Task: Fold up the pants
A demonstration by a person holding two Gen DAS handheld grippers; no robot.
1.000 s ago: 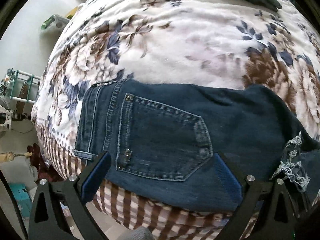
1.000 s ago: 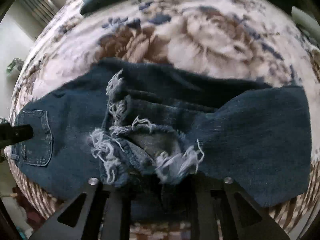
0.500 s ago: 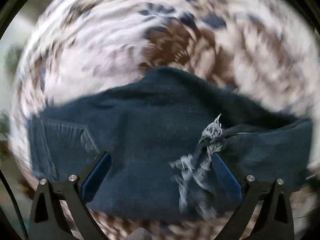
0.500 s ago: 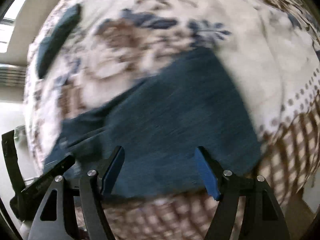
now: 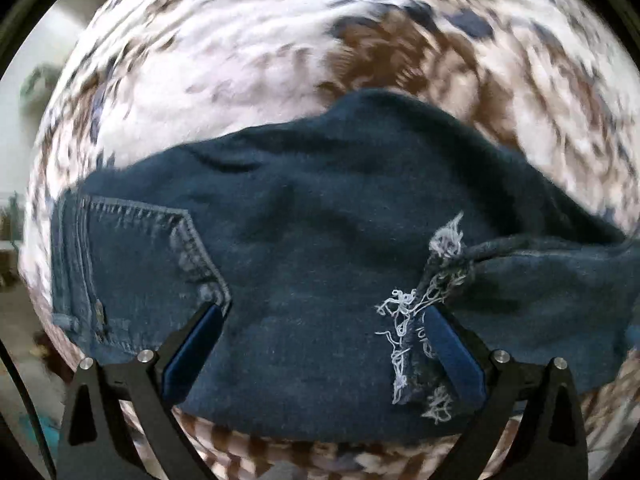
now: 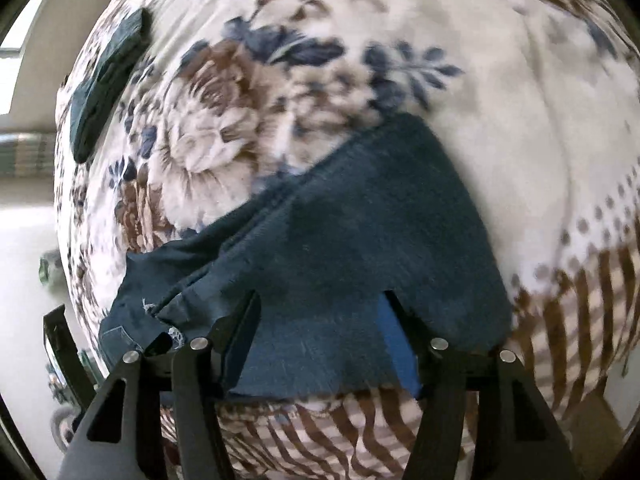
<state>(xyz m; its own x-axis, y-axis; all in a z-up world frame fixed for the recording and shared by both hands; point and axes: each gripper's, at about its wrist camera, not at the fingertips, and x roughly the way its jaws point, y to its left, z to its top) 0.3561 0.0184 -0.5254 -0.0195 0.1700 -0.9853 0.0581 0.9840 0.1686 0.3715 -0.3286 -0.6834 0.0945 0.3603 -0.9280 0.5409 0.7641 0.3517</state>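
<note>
Dark blue jeans [image 5: 320, 220] lie folded over on a floral blanket [image 5: 240, 60]. The back pocket [image 5: 136, 264] is at the left and the frayed white hem [image 5: 424, 300] at the right. My left gripper [image 5: 324, 312] hangs open just above the denim, pointing straight down, its blue pads wide apart. In the right wrist view the folded end of the jeans [image 6: 360, 220] runs diagonally. My right gripper [image 6: 320, 300] stands over the near edge with its jaws closing. Denim lies under and between its fingers, and the pads are apart from it.
Another dark folded garment [image 6: 104, 84] lies on the blanket [image 6: 520, 100] at the far left. The blanket's brown striped border [image 6: 560, 320] falls over the bed's near edge. Pale floor and clutter show beyond the left side.
My right gripper let go of the frayed hem, opened, rolled and moved over to the folded end. My left gripper slid from the pocket toward the frayed hem and sank a little.
</note>
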